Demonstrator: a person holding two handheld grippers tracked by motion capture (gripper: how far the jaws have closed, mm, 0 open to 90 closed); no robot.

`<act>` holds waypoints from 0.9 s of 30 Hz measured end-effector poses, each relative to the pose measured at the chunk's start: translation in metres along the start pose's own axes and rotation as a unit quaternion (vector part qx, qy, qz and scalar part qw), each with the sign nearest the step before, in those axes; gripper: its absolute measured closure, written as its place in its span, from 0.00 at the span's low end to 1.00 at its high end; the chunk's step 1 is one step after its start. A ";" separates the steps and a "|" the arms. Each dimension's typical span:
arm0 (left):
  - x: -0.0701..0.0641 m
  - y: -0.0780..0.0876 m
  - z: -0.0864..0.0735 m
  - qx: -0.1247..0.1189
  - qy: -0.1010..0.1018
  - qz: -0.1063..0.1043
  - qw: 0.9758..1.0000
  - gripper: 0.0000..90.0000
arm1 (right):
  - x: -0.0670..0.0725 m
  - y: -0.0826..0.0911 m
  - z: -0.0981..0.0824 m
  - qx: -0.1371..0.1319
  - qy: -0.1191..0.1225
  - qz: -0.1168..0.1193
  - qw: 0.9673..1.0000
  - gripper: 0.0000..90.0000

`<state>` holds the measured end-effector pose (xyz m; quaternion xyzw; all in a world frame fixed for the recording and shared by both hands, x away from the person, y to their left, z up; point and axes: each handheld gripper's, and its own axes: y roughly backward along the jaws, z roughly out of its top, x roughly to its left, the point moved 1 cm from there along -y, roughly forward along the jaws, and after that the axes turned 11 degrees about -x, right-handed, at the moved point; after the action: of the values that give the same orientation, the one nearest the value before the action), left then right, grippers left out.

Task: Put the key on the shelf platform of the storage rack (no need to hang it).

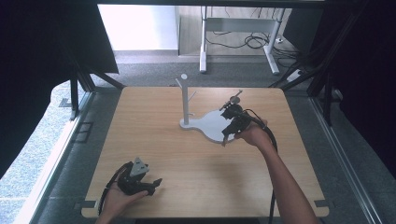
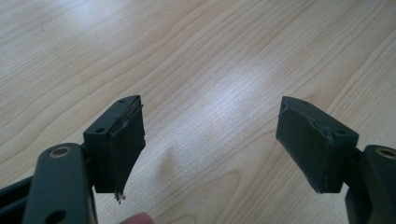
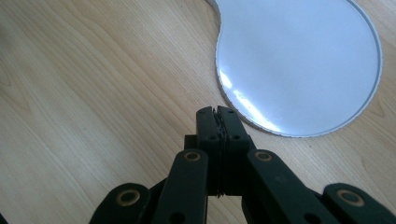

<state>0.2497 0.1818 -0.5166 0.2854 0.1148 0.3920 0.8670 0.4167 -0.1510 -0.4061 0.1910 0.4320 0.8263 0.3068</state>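
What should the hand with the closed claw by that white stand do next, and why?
Probably open the right claw first. Its jaws are pressed together with nothing between them, and its tip sits at the edge of the white base of the stand, so it cannot take hold of anything as it is. The left claw rests open on the table, far from the stand.

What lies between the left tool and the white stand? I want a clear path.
Only bare tabletop between the left tool and the stand, as the high view shows.
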 end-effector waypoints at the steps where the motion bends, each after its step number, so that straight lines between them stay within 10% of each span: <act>1: 0.000 0.000 0.000 0.001 0.000 0.000 1.000 0.26 | 0.000 0.000 0.000 0.001 -0.002 0.000 1.000 1.00; 27: 0.001 -0.001 -0.001 0.001 0.001 -0.001 1.000 0.26 | -0.007 -0.011 0.011 0.001 -0.013 -0.006 1.000 1.00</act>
<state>0.2503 0.1822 -0.5178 0.2862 0.1159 0.3916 0.8668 0.4319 -0.1448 -0.4092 0.1993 0.4296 0.8219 0.3167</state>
